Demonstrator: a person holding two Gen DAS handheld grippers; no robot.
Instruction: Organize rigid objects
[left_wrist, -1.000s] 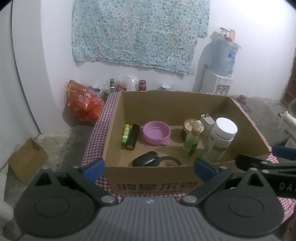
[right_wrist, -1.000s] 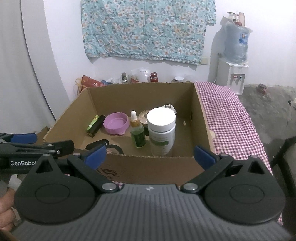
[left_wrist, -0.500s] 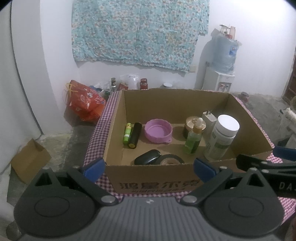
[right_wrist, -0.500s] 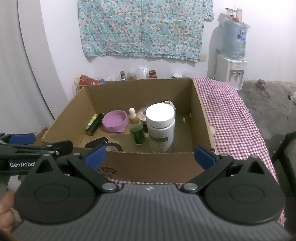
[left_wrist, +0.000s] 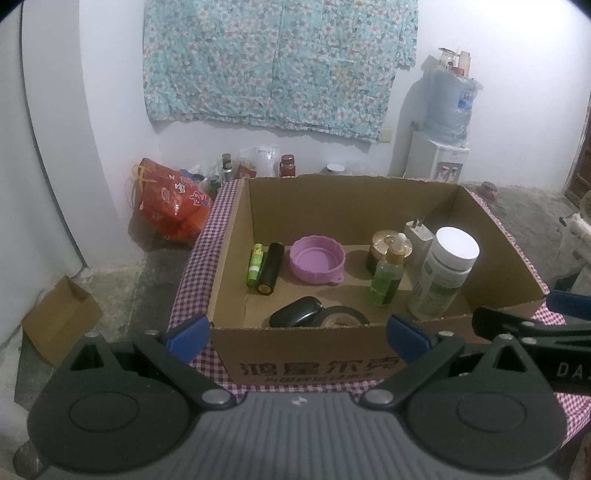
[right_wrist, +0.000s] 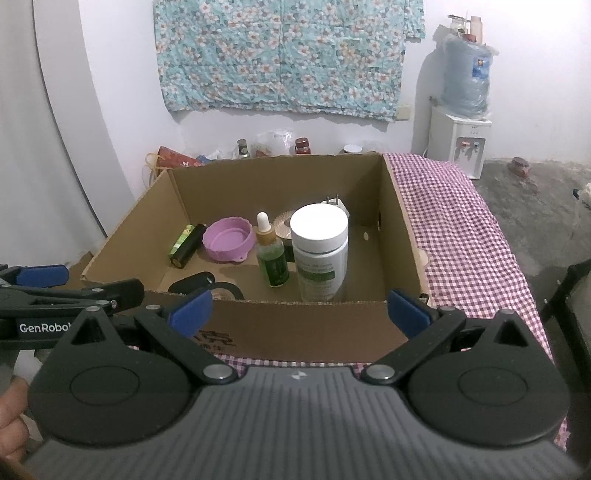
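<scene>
A cardboard box (left_wrist: 317, 358) (right_wrist: 306, 334) stands on a checked cloth. Inside are a white-lidded bottle (left_wrist: 443, 273) (right_wrist: 321, 251), a green dropper bottle (left_wrist: 388, 275) (right_wrist: 271, 254), a purple lid (left_wrist: 317, 260) (right_wrist: 229, 245), a green tube (left_wrist: 255, 264), a black cylinder (left_wrist: 270, 267) (right_wrist: 188, 245), a gold-lidded jar (left_wrist: 380, 247), a white plug (left_wrist: 419, 236), a black mouse (left_wrist: 295, 316) and a tape roll (left_wrist: 341, 316). My left gripper (left_wrist: 295, 338) and right gripper (right_wrist: 299, 312) hover open before the box's near wall, both empty.
The checked cloth (right_wrist: 461, 236) stretches right of the box. A water dispenser (right_wrist: 461, 122) stands at the back right, a red bag (left_wrist: 170, 199) and jars (left_wrist: 288, 166) by the wall, a small carton (left_wrist: 55, 317) on the floor left. A hand (right_wrist: 11, 417) shows low left.
Both grippers have pulled back and risen slightly, so the box sits a little lower and farther in both views. Nothing in the box has moved.
</scene>
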